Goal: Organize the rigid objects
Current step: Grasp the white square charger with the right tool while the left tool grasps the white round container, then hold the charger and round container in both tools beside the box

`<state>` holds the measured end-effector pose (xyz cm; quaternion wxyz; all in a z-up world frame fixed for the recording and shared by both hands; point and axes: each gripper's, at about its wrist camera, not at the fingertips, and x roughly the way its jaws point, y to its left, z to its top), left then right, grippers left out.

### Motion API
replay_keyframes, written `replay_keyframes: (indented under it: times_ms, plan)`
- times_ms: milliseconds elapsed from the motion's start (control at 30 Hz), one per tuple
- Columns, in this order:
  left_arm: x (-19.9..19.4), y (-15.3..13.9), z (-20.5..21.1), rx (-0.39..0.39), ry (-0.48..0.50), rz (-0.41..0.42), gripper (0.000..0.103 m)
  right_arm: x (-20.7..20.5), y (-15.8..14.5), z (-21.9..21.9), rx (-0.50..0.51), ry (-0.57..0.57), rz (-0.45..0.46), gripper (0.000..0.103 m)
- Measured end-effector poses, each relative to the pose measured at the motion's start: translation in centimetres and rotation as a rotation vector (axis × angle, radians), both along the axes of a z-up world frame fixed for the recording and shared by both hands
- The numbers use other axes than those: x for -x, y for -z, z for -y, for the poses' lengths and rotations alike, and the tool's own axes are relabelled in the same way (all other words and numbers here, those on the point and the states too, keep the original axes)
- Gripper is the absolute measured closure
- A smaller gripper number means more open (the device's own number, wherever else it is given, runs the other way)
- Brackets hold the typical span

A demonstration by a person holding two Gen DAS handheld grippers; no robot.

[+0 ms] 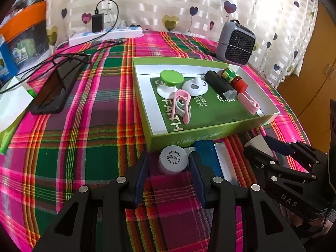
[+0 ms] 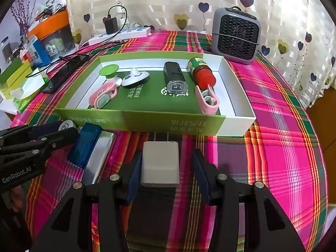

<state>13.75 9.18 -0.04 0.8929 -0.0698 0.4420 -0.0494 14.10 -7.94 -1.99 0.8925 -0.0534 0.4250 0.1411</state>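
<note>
Tabletop [image 2: 283, 147], plaid-covered: left gripper [image 1: 168, 166] fingers apart around white bottle cap [image 1: 172, 159]; right gripper [image 2: 166, 172] fingers apart flanking white charger [image 2: 160, 163].

Daylight reaches us through the curtain [image 1: 189, 6], backlit and partly blown out. Cloth [image 2: 283, 126] colours are saturated. We note soft shadows under the box [image 2: 147, 124], strong fisheye bending with dark corners, mild blur near the rims, centre sharp.

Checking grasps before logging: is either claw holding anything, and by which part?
Neither. The left claw straddles the white bottle cap; the right claw straddles the white charger. Gaps show beside both.
</note>
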Motion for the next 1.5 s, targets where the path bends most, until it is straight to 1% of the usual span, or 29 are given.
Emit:
replay_keyframes:
  times_ms: [300, 567, 1033, 1200, 1367, 1500]
  plan:
    - [0.0, 0.0, -0.3, 0.007, -0.017, 0.007, 0.065, 0.0, 0.0, 0.0, -0.003, -0.002, 0.0, 0.055]
    - [0.1, 0.0, -0.8, 0.016, -0.034, 0.007, 0.074, 0.0, 0.0, 0.0, -0.003, -0.002, 0.0, 0.055]
    - [0.3, 0.0, -1.0, 0.023, -0.042, 0.01, 0.075, 0.1, 0.0, 0.1, -0.008, -0.001, 0.0, 0.055]
    - [0.4, 0.0, -1.1, 0.022, -0.044, 0.01, 0.075, 0.0, 0.0, 0.2, -0.009, 0.006, 0.001, 0.059]
    - [0.5, 0.0, -1.1, 0.022, -0.047, 0.01, 0.075, 0.0, 0.0, 0.3, -0.011, 0.008, 0.002, 0.061]
    - [0.5, -0.1, -1.2, 0.022, -0.049, 0.011, 0.075, 0.0, 0.0, 0.3, -0.011, 0.009, 0.002, 0.065]
